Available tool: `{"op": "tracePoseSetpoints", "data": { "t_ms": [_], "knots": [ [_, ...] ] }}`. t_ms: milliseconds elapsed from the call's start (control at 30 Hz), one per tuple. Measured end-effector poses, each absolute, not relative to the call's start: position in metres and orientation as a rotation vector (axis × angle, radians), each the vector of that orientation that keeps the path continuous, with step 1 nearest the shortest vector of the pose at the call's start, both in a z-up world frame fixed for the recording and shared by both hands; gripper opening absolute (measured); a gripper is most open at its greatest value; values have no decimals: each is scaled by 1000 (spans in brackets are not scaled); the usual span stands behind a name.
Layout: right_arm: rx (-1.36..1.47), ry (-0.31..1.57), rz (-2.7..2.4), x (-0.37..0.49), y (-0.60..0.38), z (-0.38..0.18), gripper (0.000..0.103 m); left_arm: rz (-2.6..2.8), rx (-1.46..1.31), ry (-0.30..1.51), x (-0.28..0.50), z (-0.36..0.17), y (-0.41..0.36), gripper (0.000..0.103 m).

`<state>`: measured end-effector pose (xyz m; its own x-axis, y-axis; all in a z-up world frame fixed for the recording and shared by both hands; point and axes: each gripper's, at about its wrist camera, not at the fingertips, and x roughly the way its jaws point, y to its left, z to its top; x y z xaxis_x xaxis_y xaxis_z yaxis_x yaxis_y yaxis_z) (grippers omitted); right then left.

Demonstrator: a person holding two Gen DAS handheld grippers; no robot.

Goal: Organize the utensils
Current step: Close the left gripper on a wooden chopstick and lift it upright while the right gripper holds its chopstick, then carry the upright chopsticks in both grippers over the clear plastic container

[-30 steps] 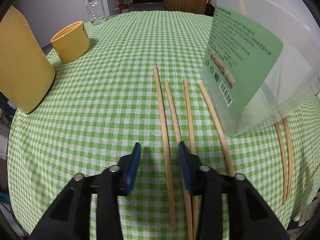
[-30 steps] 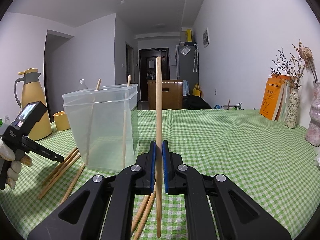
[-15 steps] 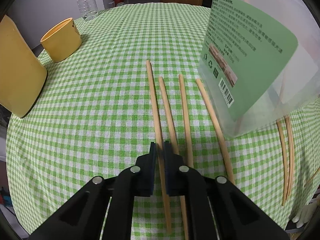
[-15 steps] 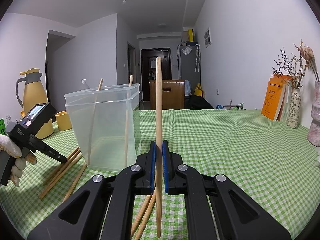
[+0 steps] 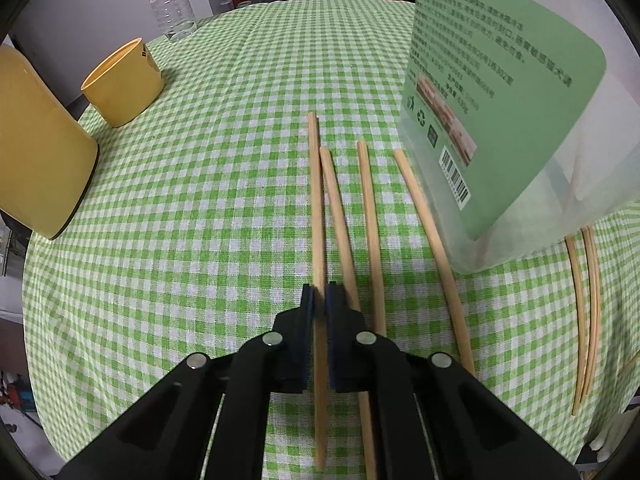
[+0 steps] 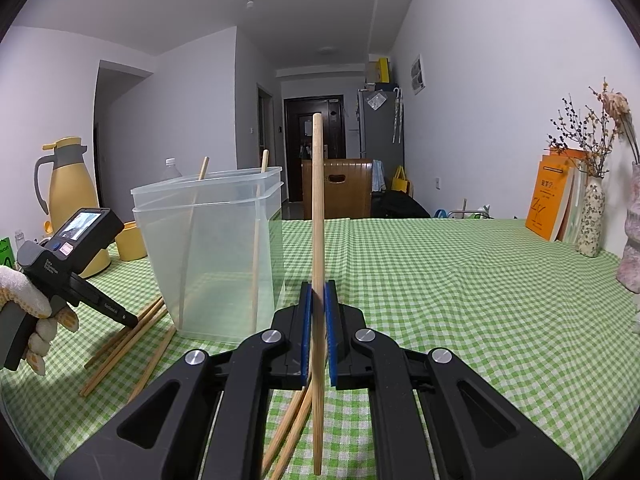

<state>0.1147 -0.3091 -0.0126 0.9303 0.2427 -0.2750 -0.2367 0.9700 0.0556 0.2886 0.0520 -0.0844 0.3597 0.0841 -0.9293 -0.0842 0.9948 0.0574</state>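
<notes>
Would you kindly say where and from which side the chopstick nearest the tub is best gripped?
Grip the chopstick at its near half, coming straight down from above, jaws across its width. It lies flat on the cloth, and its far half runs close beside the tub, leaving little finger room there; nearer the table edge both sides look clearer.

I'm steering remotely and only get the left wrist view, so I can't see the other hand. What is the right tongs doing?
Observer: The right tongs is shut on one chopstick, held upright above the table.
Operator: Anything already in the clear container?
Observer: Yes, two chopsticks lean inside the clear plastic container, tips above its rim.
Operator: Does my left tongs look seated?
Observer: From the right wrist view, the left tongs tips sit down among the chopsticks lying on the table; a gloved hand holds it.
</notes>
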Motion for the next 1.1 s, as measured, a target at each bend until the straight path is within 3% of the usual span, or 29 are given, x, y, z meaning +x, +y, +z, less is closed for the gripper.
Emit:
{"op": "tracePoseSetpoints", "data": {
  "t_ms": [533, 1100],
  "knots": [
    [22, 285, 246, 115, -310, -12, 7, 88, -84, 1026, 238, -40, 58, 4],
    [11, 280, 255, 115, -311, -10, 7, 87, -98, 588, 157, 18, 52, 4]
  ]
}}
